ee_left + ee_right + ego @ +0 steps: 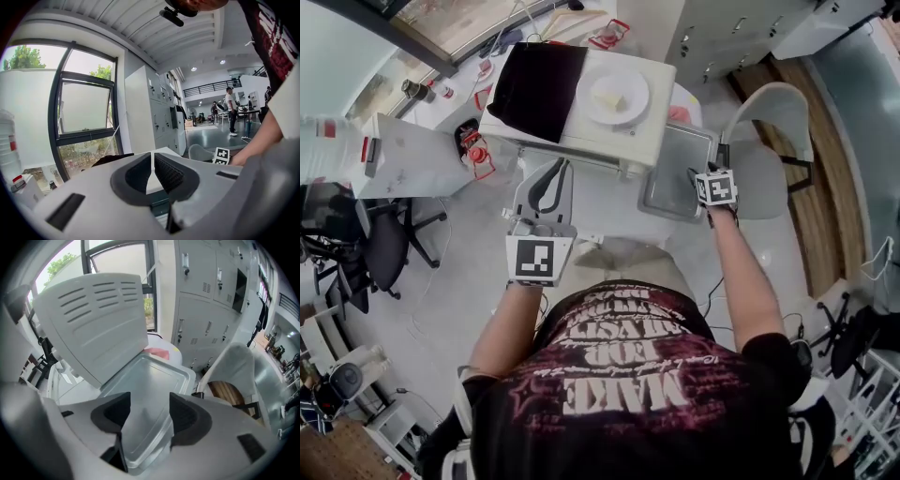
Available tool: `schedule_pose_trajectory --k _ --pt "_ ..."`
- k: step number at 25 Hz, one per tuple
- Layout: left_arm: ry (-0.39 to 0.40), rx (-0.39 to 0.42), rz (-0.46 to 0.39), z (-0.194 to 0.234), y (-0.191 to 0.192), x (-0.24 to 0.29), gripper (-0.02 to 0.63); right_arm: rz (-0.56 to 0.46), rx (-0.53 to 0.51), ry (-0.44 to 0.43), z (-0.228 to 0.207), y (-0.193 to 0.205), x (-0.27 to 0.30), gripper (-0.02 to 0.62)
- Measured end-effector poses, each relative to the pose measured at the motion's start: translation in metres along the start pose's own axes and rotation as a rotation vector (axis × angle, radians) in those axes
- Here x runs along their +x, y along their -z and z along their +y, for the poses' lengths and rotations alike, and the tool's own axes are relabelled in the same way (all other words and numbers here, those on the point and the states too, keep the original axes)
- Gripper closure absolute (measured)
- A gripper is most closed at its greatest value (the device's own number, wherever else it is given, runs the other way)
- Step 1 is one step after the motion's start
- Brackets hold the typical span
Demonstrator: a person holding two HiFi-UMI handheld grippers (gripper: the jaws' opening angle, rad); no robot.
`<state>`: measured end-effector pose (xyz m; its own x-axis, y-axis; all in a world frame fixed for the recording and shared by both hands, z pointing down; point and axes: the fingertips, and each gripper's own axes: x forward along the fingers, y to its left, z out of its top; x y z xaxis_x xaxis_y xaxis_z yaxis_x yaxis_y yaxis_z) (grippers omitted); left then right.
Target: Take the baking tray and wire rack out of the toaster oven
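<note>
One toaster oven (661, 89) tops the worktop (614, 220). Right of it the baking tray (677, 173) lies flat, already out, I judge. Above it is the right gripper (149, 416), fingers (186, 414) spread, letting go. The left gripper (153, 171) has its fingers (171, 174) pressed together, empty, free for the unseen wire rack.

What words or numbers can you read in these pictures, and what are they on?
"MAKE": big pale letters on the person's dark red T-shirt.
"FOR": smaller, same shirt; its other lines are too warped to read.
Black-and-white square markers: patterns only, no letters.
</note>
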<state>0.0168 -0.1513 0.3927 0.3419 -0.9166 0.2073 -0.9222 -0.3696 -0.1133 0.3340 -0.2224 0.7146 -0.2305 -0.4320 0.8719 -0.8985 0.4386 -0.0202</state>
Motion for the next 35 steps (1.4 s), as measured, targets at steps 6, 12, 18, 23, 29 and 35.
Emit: schedule_pose_trajectory --k 6,12,18,23,29,35 --pt "0.025 -0.001 -0.025 0.035 0.004 -0.011 0.581 -0.229 0.052 -0.032 0.063 -0.017 -0.051 0.505" --pt "0.084 0.008 -0.043 0.054 0.014 -0.021 0.581 -0.438 0.051 0.026 0.122 -0.029 -0.103 0.592" --pt "0.093 0.011 -0.043 0.069 0.018 -0.038 0.581 -0.530 0.078 -0.034 0.171 -0.040 -0.139 0.592" --pt "0.039 -0.013 -0.046 0.067 0.012 -0.048 0.581 -0.552 0.148 -0.192 0.207 -0.032 -0.156 0.592" --pt "0.011 0.049 -0.039 0.047 0.009 -0.081 0.581 -0.555 0.244 -0.325 0.239 -0.001 -0.168 0.592" --pt "-0.006 0.063 -0.010 0.057 0.027 -0.101 0.581 -0.559 0.345 -0.392 0.262 0.012 -0.166 0.592"
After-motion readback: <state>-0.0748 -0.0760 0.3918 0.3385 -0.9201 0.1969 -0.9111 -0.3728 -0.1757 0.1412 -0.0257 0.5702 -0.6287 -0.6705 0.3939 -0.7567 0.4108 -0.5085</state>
